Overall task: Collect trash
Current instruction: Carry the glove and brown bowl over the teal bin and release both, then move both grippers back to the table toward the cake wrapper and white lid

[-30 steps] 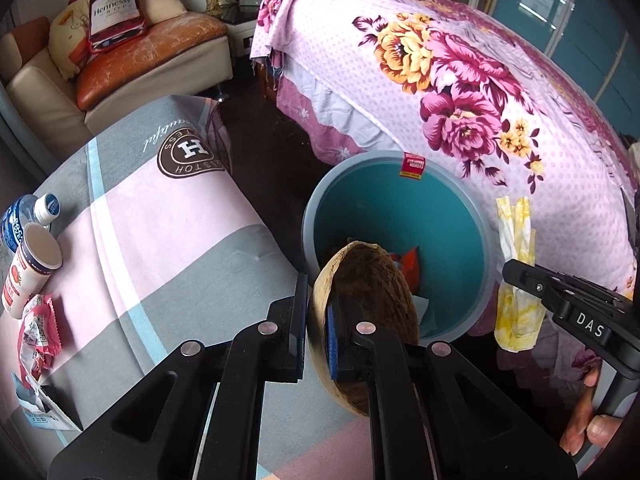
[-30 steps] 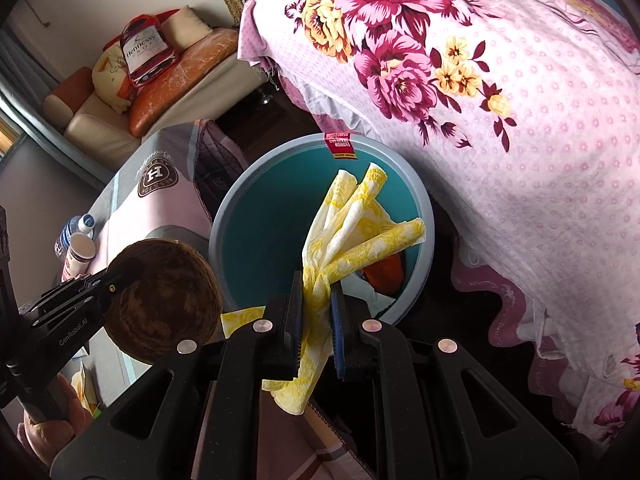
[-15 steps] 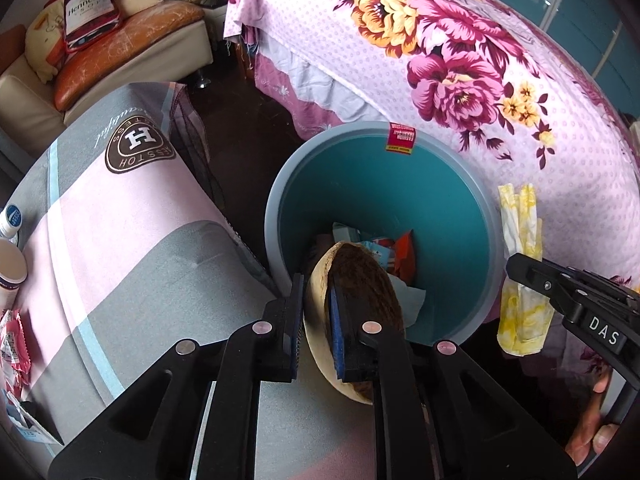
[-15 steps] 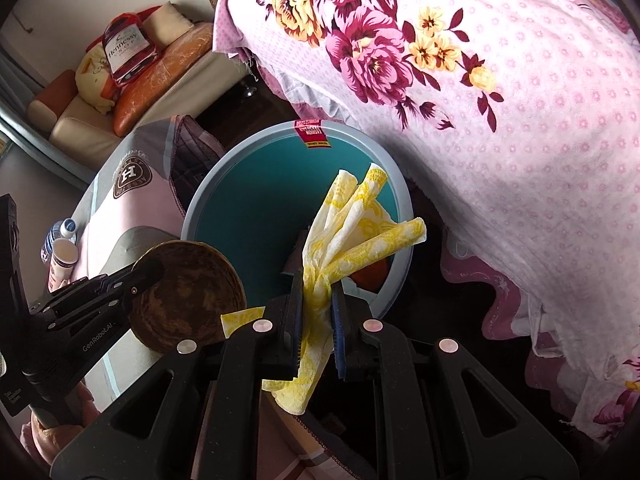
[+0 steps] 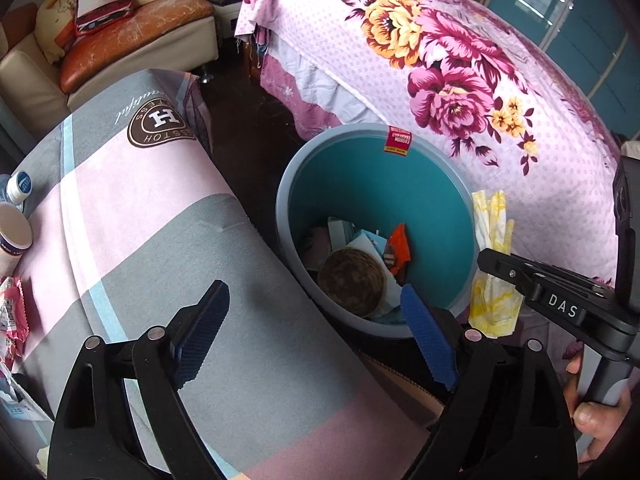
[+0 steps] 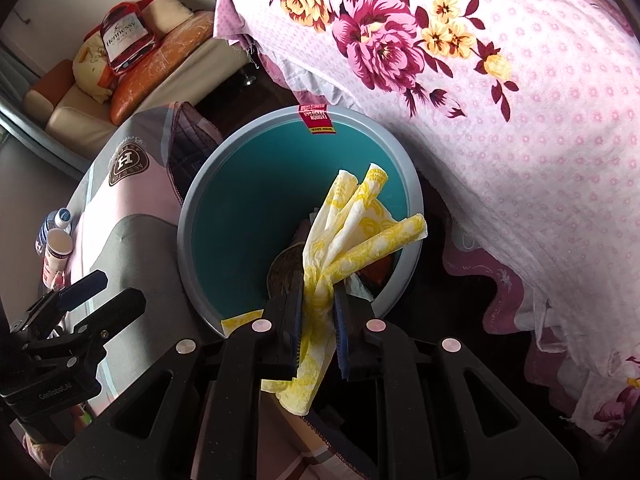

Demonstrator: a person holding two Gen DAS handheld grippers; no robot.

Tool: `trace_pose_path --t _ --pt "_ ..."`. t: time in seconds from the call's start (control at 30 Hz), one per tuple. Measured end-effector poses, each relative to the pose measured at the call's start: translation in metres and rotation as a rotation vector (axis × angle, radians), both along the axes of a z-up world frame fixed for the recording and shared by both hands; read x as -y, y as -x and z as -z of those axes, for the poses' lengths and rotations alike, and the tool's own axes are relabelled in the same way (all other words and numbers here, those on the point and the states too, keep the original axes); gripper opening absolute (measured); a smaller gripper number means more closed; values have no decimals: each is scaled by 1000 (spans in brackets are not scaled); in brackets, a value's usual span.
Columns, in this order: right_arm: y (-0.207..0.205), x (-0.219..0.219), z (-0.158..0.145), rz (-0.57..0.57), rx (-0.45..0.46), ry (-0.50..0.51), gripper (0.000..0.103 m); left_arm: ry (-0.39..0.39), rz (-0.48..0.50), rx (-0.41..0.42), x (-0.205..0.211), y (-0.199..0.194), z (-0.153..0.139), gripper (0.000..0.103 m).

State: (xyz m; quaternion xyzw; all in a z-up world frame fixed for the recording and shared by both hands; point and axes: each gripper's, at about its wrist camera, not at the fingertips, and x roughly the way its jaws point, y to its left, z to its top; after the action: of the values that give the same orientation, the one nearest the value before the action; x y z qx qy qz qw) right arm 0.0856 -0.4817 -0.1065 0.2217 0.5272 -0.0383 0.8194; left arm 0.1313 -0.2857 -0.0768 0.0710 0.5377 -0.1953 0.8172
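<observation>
Floral bedspread [image 5: 460, 80] crowds the teal bin [image 5: 376, 184] holding trash.

Left hand-held gripper [image 5: 316, 320] jaws opening, nothing between; right hand-held gripper [image 6: 318, 304] clamped, both angled downward.

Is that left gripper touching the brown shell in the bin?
Apart. The left wrist view shows the left gripper opening, nothing between its jaws, with the shell lying down inside the bin.

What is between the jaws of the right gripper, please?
A bunch of yellow patterned wrappers, pinched by the right gripper above the teal bin; the right wrist view shows it.
</observation>
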Motion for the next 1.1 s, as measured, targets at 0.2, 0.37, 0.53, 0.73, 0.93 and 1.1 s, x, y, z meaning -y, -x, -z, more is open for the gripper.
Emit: trace_pose_path --t 0.2,0.37,0.53,0.73,0.93,1.1 --pt "-13 -13 1 -31 -18 26 38 36 -43 -12 -30 9 -8 92" --pt "-16 -22 -1 -27 -22 34 62 66 -88 -10 -58 13 -15 92" --pt "-11 -29 -7 -29 -27 35 68 90 -119 -19 -80 21 -16 93" --pt "0 -47 -18 -54 -23 46 73 93 -126 -8 -101 39 -21 93" --pt "9 -79 -28 -106 -30 37 75 97 -151 11 -131 57 -28 95" --pt "16 -120 -34 -191 -38 47 75 106 -201 26 -167 68 -34 96"
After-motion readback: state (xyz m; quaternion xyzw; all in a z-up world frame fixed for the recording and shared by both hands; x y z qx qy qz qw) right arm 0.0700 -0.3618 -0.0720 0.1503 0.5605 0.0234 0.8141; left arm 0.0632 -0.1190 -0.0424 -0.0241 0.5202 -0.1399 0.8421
